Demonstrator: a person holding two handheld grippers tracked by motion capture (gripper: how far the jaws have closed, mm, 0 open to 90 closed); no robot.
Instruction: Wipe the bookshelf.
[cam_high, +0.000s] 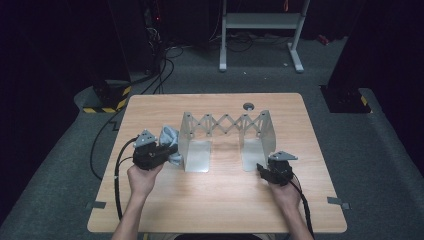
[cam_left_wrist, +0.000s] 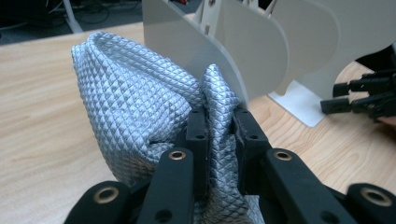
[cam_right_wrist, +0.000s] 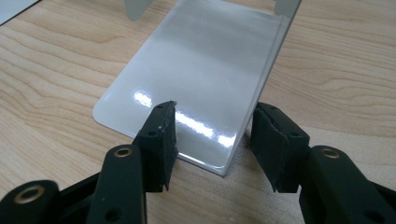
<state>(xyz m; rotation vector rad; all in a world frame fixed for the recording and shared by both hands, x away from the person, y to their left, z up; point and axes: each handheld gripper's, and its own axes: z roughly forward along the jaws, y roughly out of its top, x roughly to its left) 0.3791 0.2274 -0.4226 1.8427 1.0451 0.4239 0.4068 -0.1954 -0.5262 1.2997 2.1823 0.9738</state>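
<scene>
While left claw (cam_left_wrist: 219, 133) pinches grey cloth (cam_left_wrist: 135, 98) beside rack (cam_high: 225, 132), right claw (cam_right_wrist: 212, 140) half-wide astride rack's foot plate (cam_right_wrist: 201, 74); cloth not yet hung.

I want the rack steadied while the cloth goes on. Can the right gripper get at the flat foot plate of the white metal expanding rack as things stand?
Probably yes. The right gripper has open jaws either side of a corner of the glossy white foot plate, with bare wooden table around it. The left gripper is busy, clamped on the quilted silver-grey cloth.
</scene>
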